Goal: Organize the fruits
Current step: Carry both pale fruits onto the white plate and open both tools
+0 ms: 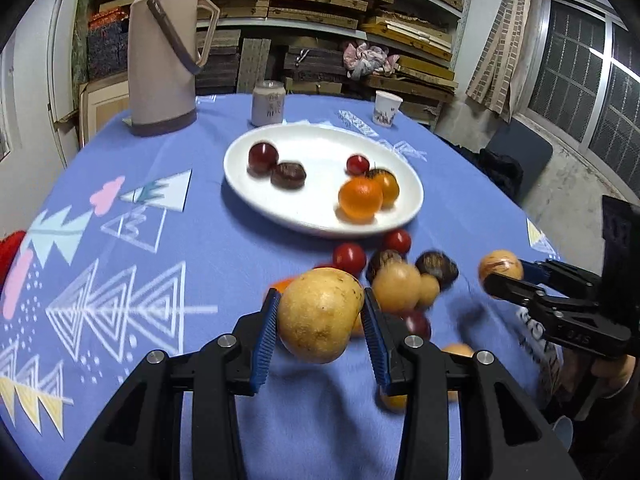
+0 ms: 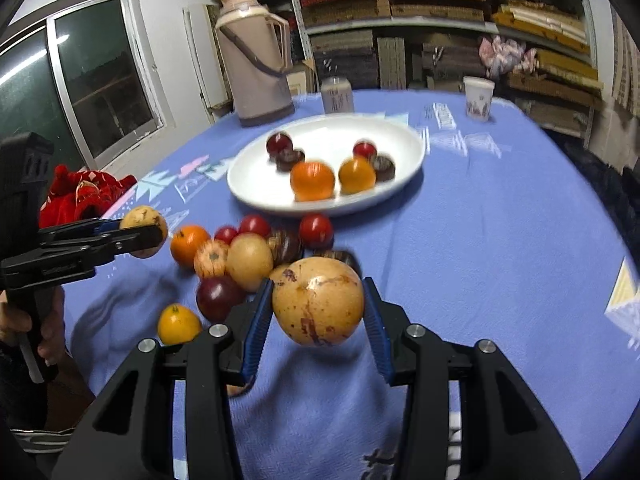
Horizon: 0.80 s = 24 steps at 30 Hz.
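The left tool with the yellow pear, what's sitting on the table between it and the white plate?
In the left wrist view, between the left tool and the white plate: two red cherry tomatoes, with bare blue tablecloth alongside.

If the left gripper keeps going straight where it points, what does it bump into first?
Probably the loose fruit pile just beyond the yellow pear held in the left gripper. The white plate lies farther along. Depth is hard to judge.

Right gripper (image 2: 318, 308) clamps a speckled yellow fruit (image 2: 318, 306) above the blue tablecloth (image 2: 500, 240). Left gripper (image 2: 146, 236) grips a smaller yellow fruit (image 2: 142, 216). White plate (image 2: 256, 188) beyond.
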Each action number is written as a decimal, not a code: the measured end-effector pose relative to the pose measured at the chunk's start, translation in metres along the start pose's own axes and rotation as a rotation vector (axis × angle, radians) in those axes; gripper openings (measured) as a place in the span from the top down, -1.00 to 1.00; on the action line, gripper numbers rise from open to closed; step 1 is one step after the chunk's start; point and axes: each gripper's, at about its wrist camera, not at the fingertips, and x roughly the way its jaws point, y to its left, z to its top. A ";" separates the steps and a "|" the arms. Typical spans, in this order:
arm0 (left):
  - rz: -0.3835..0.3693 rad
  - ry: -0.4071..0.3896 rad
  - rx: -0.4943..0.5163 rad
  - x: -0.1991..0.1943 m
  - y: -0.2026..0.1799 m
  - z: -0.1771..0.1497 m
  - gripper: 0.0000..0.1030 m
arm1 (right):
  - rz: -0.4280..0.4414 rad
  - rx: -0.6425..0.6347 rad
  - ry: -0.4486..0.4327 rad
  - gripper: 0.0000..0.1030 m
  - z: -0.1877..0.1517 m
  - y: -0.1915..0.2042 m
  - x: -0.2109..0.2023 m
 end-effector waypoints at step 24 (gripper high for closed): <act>-0.015 -0.052 -0.038 0.082 0.035 0.101 0.20 | -0.094 -0.084 -0.073 0.16 0.122 -0.021 0.059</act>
